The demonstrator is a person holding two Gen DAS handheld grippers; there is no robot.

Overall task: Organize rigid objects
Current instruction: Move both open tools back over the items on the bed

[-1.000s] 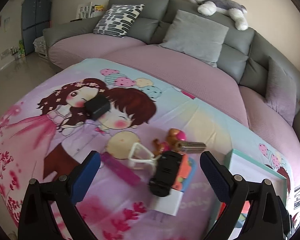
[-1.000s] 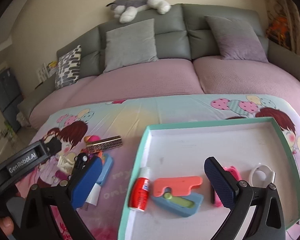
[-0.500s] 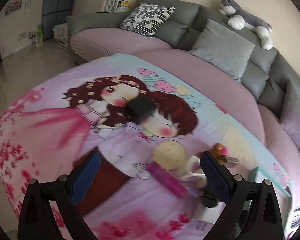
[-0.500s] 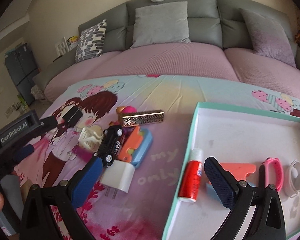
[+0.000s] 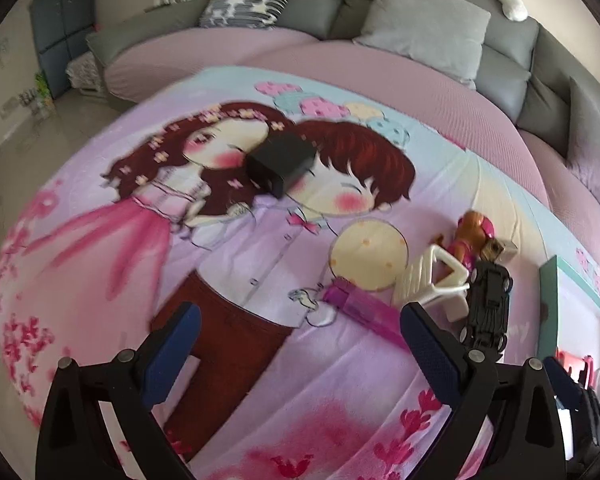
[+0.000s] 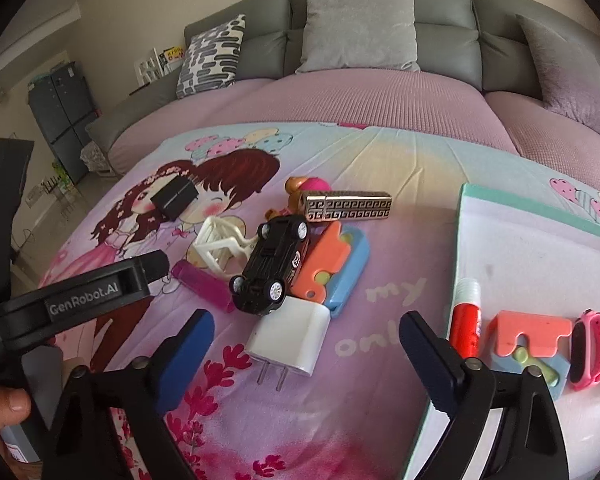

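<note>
Toys and small rigid bits sit piled on the cartoon-print cloth (image 6: 380, 168) over the table, in front of a grey sofa (image 6: 380, 52). Your right claw (image 6: 306, 354) has both pads apart and closing, nothing between them; the white charger plug (image 6: 290, 338) lies at 12 o'clock from it, prongs toward you, not touched. At 12 o'clock of the plug, a black toy car (image 6: 274, 264) lies on its side, leaning on an orange-and-blue puzzle block (image 6: 336, 264) at its 3 o'clock. A gold patterned bar (image 6: 348, 206) sits at 1 o'clock of the car, with a small pink-and-brown figure (image 6: 300, 186) behind it. A white plastic frame (image 6: 220, 246) is at 9 o'clock of the car, a purple stick (image 6: 204, 286) at 8 o'clock. A black box (image 6: 174, 198) rests well apart at 10 o'clock.

The teal-rimmed tray (image 6: 500, 200) is at 3 o'clock of the pile; in it lie a red glue tube (image 6: 465, 316), another orange-and-blue block (image 6: 528, 344) and a pink band (image 6: 590, 352), side by side.

Your left claw (image 5: 300, 350) is wide apart and empty, hovering over the cloth; the purple stick (image 5: 360, 308) lies just at 1 o'clock, near its right pad. In the right view your left claw's body (image 6: 100, 292) shows at 9 o'clock, your thumb (image 6: 4, 402) on the handle.
</note>
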